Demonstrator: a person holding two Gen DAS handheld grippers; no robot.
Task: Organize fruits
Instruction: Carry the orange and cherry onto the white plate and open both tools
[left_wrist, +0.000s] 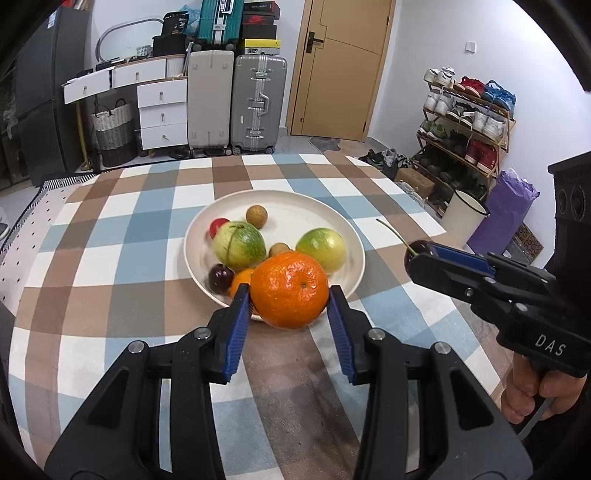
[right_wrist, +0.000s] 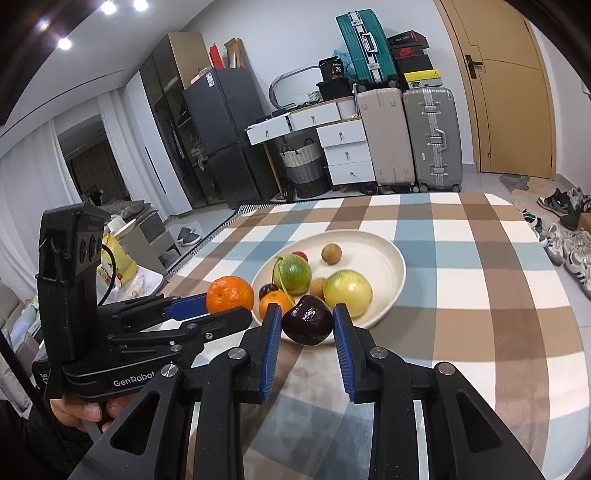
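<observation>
Both grippers loaded: left gripper (left_wrist: 290, 295) orange (left_wrist: 289, 290), right gripper (right_wrist: 306, 321) cherry (right_wrist: 307, 320) (stem left-view only).

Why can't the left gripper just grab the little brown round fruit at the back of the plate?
Probably not right now. The left gripper is shut on the orange, so it is full, and the two green fruits sit between it and the small brown fruit on the plate.

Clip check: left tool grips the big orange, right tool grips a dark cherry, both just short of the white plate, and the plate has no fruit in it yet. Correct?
One error: the white plate already holds several fruits, as both wrist views show. The rest stands: left tool grips the big orange, right tool grips the dark cherry.
</observation>
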